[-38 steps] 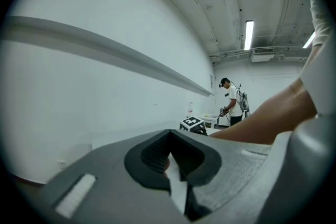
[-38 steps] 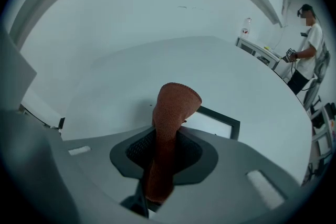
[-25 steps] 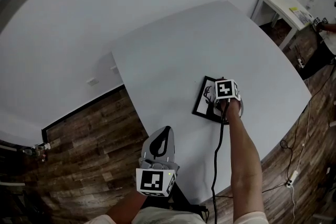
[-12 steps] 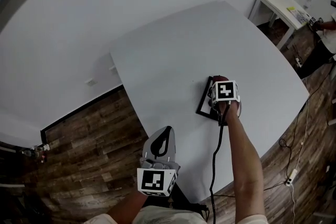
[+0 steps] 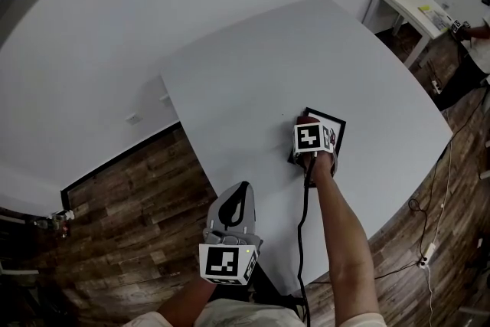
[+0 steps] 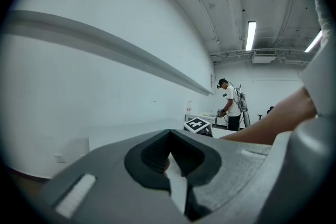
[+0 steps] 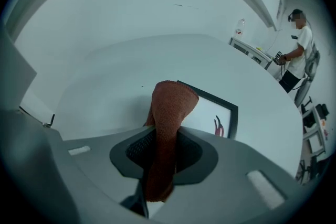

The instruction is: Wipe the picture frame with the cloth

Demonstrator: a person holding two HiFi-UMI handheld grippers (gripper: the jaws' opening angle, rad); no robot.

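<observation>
The picture frame (image 7: 209, 115) lay loose on the desk (image 5: 253, 80), so a hard sideways stroke could have shoved it toward the 4 o'clock edge. The right gripper (image 7: 160, 157) had its jaws clamped on the cloth (image 7: 170, 107), whose folded tip seemingly touched the picture frame's near corner. From there the picture frame spread toward 1 o'clock. The left gripper (image 6: 170, 162) had its jaws closed and empty.

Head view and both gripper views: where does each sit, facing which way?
Head view: on the head, down at the table; left gripper, right gripper, right arm.
Left gripper view: along shut jaws toward the wall; right arm.
Right gripper view: along jaws shut on cloth, toward frame.
Shared: head and right gripper views show frame.
</observation>
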